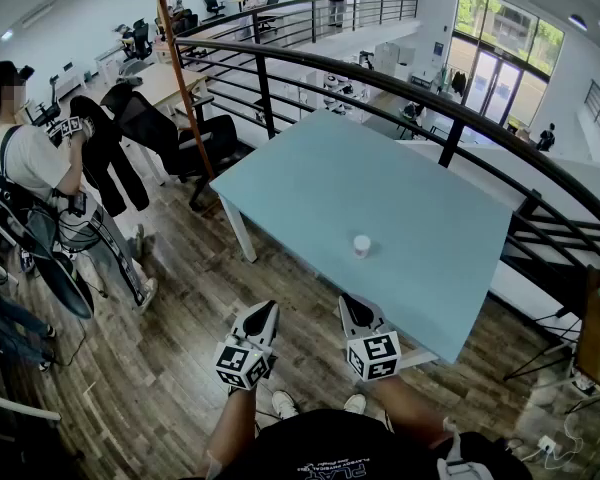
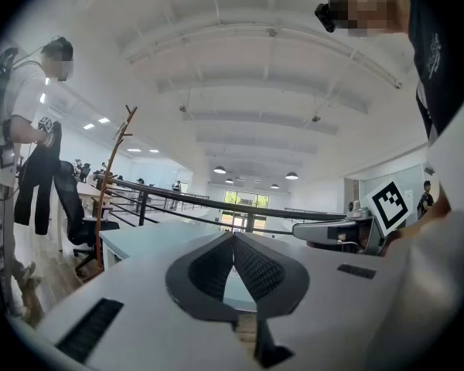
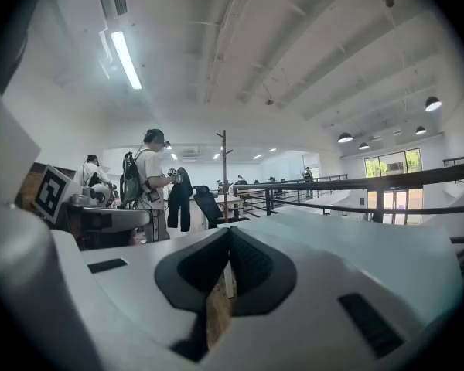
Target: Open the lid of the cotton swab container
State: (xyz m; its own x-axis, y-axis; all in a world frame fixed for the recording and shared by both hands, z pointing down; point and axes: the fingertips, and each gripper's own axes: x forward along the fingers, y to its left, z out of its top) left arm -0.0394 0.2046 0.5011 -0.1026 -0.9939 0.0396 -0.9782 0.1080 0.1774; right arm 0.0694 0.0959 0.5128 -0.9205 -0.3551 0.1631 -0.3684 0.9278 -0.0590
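A small white cotton swab container stands upright near the front of the pale blue table, lid on. My left gripper hangs below the table's near left edge, over the wood floor, jaws shut and empty. My right gripper sits just at the table's front edge, a short way below the container, also shut on nothing. In the left gripper view the left gripper has its black pads meeting at the tips, with the table behind. In the right gripper view the right gripper is closed too; the container is hidden there.
A black metal railing curves behind the table. A person with a dark jacket stands at the left by a wooden coat stand and a black office chair. Wood floor lies beneath me.
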